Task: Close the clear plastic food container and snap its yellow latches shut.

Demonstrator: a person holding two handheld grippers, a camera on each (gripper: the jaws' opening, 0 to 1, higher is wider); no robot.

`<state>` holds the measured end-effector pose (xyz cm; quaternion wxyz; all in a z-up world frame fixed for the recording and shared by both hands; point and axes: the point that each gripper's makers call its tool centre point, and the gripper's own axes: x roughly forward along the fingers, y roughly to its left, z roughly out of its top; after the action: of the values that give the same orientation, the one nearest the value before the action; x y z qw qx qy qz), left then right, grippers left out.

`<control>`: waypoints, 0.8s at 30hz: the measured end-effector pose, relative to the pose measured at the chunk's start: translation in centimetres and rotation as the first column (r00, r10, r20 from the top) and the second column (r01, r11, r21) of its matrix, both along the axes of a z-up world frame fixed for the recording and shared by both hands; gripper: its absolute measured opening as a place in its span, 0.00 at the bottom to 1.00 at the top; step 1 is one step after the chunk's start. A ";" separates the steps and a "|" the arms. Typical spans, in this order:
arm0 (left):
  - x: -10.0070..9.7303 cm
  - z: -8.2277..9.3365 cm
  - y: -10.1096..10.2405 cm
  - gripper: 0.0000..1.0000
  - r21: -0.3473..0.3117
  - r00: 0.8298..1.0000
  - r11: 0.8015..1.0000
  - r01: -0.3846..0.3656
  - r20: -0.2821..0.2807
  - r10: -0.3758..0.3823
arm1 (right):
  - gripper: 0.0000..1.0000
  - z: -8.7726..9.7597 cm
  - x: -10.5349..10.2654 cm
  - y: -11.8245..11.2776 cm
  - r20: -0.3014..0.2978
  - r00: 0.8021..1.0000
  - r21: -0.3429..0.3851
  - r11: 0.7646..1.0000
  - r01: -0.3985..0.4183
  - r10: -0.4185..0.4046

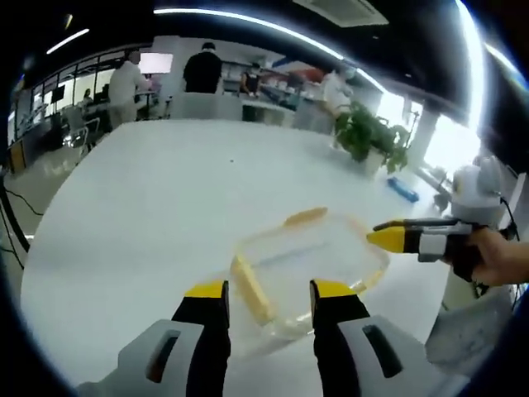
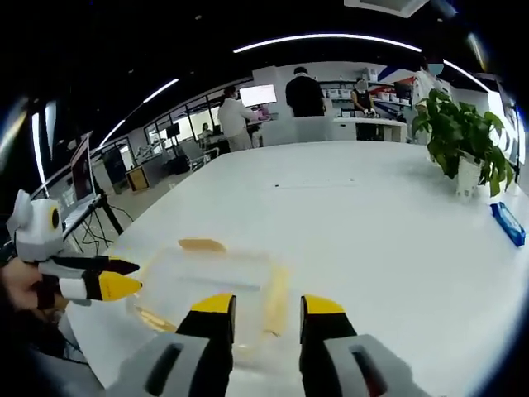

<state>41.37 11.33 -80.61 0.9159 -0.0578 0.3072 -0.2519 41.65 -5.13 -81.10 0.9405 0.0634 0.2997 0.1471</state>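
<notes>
Container [image 1: 310, 260] clear with yellow latches [image 1: 250, 288], lying on white tabletop [image 1: 165, 207], left tongs [image 1: 269, 291] released just before its near edge, right tongs [image 2: 269, 308] released at opposite side, plant [image 2: 463, 136] beyond.

Place: I'm in an open-plan office.
Signs: white table [image 2: 347, 207], standing people [image 2: 304, 93], wall screen [image 2: 256, 94], potted plant [image 2: 463, 136].

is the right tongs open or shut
Open. In the right gripper view the right tongs stand with a clear gap between their yellow tips, and the clear container on the white table shows through it.
</notes>
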 end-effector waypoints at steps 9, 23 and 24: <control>-0.1 -0.9 -0.4 0.32 -0.103 0.994 0.993 -0.056 -0.099 0.046 | 0.25 -0.3 0.0 1.0 -0.077 0.996 0.120 0.992 -0.027 0.036; -0.1 -1.3 -1.1 0.31 -0.156 0.984 0.987 -0.050 -0.179 0.021 | 0.25 -0.8 0.1 1.5 -0.169 0.982 0.173 0.983 -0.059 0.088; -1.0 -1.5 -1.9 0.30 -0.215 0.967 0.974 -0.069 -0.254 0.013 | 0.26 -0.6 -0.5 2.6 -0.186 0.972 0.226 0.969 -0.104 0.147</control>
<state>40.41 9.38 -82.10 0.8625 -0.1977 0.3890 -0.2562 41.14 -2.56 -81.66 0.8818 0.1597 0.3790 0.2309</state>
